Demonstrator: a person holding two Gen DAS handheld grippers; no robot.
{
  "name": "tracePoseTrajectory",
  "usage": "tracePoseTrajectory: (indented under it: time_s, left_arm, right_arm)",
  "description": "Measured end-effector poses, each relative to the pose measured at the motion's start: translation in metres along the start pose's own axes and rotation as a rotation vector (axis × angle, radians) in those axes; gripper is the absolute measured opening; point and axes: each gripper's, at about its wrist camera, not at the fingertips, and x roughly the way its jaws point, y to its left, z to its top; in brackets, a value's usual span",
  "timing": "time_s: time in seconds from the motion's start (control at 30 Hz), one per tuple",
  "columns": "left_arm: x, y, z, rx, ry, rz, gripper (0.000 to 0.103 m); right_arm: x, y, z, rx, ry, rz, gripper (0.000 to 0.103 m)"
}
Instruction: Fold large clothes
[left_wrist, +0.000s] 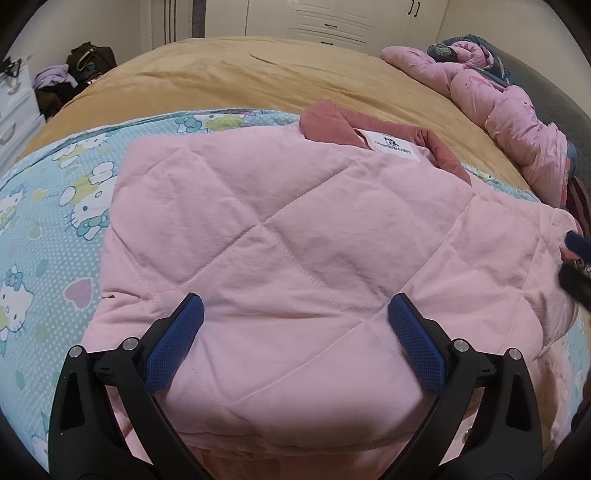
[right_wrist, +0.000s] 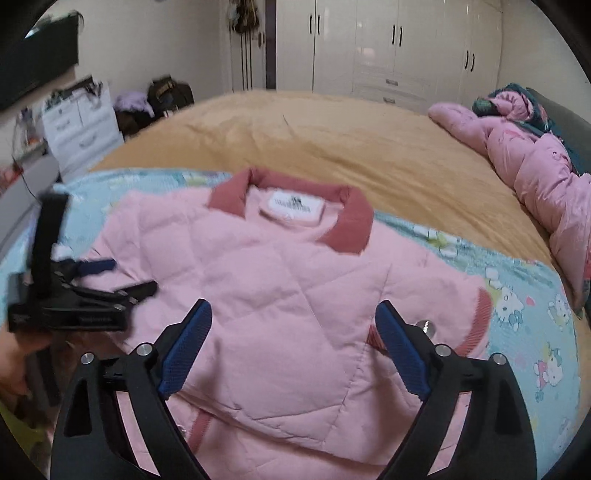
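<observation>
I am holding my left gripper (left_wrist: 295, 306) and right gripper (right_wrist: 293, 314) tipped down over the pink jacket (left_wrist: 280, 236), both wide open, grabbing nothing.

The jacket (left_wrist: 280, 236) is pale pink, quilted in diamonds, with a darker rose collar (right_wrist: 354, 218) and a white label (right_wrist: 291, 206). Under it lies a light blue sheet (left_wrist: 48, 236) dotted white, printed with cartoon cats and hearts. The bed (left_wrist: 229, 77) is mustard tan. Both claws are black with blue pads (left_wrist: 415, 350).
</observation>
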Motion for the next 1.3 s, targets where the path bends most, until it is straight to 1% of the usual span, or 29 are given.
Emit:
tracePoseTrajectory:
  time_s: [0.07,0.1,0.2,0.37,0.53,0.83,0.93,1.03,1.3]
  left_arm:
    - [0.001,0.001,0.000,0.002,0.000,-0.001,0.095]
    - [0.001,0.001,-0.001,0.005,-0.001,0.001,0.095]
    - [0.003,-0.002,-0.002,0.013,-0.007,0.009,0.095]
    - [0.008,-0.003,-0.004,0.029,-0.013,0.020,0.095]
    - [0.013,-0.001,-0.003,0.042,-0.007,0.021,0.095]
    - [0.012,-0.001,-0.002,0.036,0.003,0.012,0.095]
    - [0.008,0.000,-0.001,0.038,0.008,0.001,0.094]
    - [-0.001,0.002,-0.003,0.025,0.001,-0.015,0.094]
    - [-0.025,0.008,-0.006,-0.025,0.001,-0.049,0.094]
  right_arm:
    - [0.020,-0.008,-0.004,0.025,0.074,0.010,0.090]
    - [0.029,-0.014,-0.008,0.050,0.102,0.030,0.092]
    - [0.046,-0.021,-0.016,0.073,0.140,0.057,0.095]
    - [0.062,-0.018,-0.027,0.066,0.145,0.044,0.099]
    - [0.072,-0.020,-0.031,0.068,0.142,0.039,0.099]
    - [0.064,-0.017,-0.027,0.067,0.143,0.022,0.099]
    - [0.050,-0.018,-0.028,0.094,0.138,0.029,0.099]
    - [0.033,-0.021,-0.028,0.139,0.113,0.071,0.099]
    - [0.003,-0.009,-0.033,0.114,0.082,0.066,0.099]
